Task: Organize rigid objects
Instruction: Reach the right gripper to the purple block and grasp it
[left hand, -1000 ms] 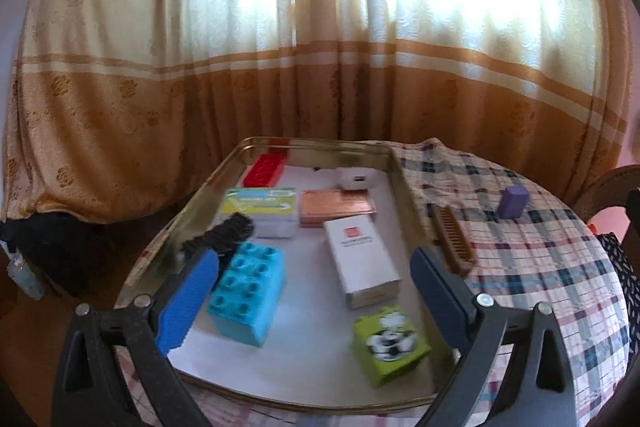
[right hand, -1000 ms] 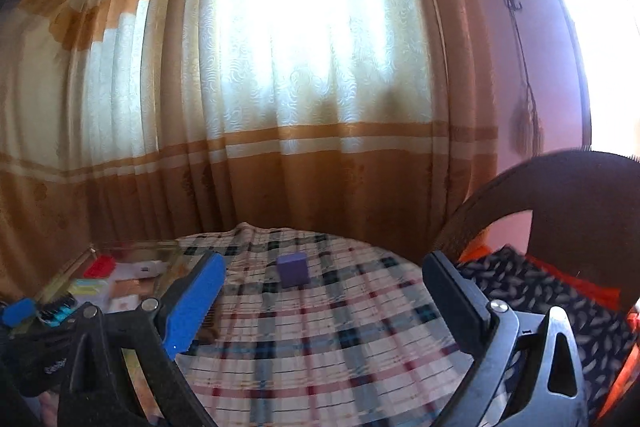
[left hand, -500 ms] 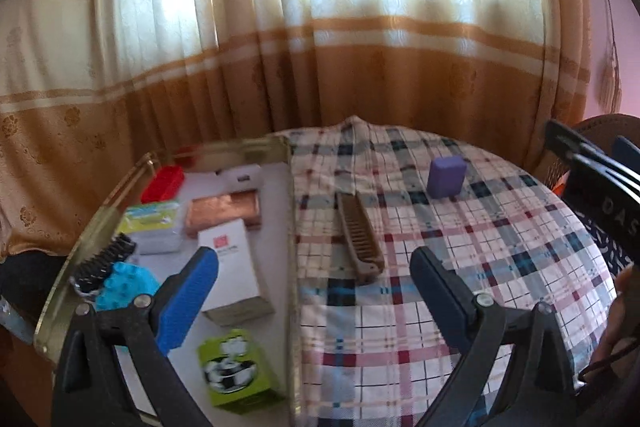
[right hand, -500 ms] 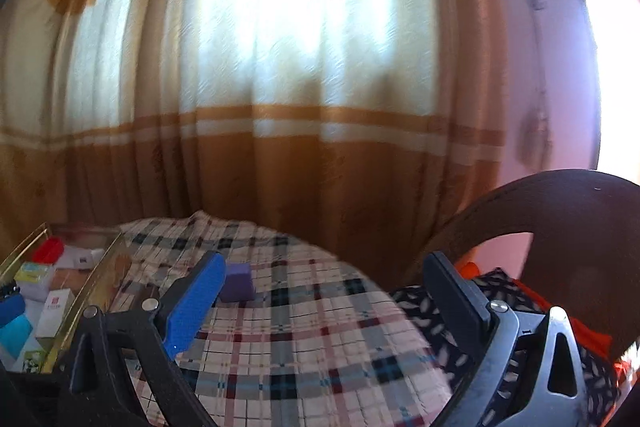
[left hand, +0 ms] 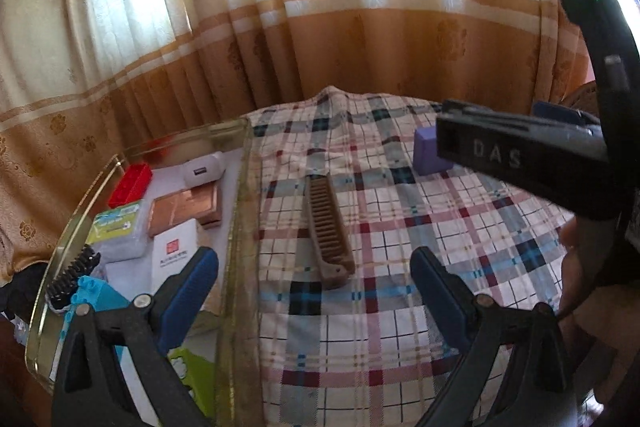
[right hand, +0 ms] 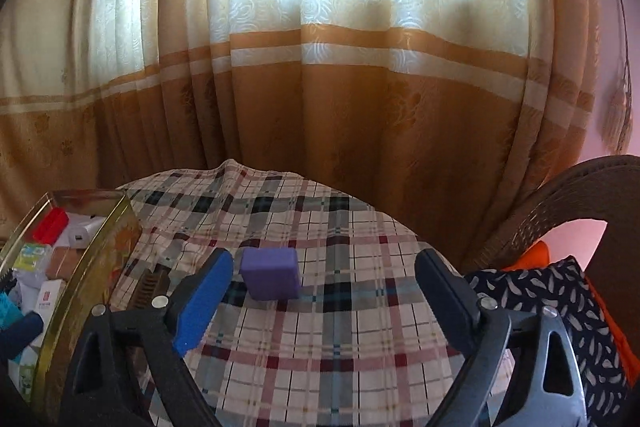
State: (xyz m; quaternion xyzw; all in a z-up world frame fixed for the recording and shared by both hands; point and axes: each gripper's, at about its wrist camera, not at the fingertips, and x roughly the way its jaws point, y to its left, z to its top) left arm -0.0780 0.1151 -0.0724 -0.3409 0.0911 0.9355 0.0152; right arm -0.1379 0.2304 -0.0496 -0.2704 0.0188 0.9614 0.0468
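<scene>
Comb (left hand: 329, 227) ahead between spread left tool (left hand: 316, 283) fingers, untouched.

ahead of you a tall curtain (right hand: 320, 67) fills the wall, cream on top and glowing with daylight, tan below with pale stripes. the desk wears a plaid tablecloth (right hand: 320, 339). on your right there's a pink wall (right hand: 624, 99), a hanging tassel (right hand: 618, 115), and a brown wicker chair (right hand: 560, 195) holding a dark patterned cushion (right hand: 560, 299).

black claw (right hand: 320, 301) frames, blue pads (right hand: 204, 301), silver screws.
</scene>
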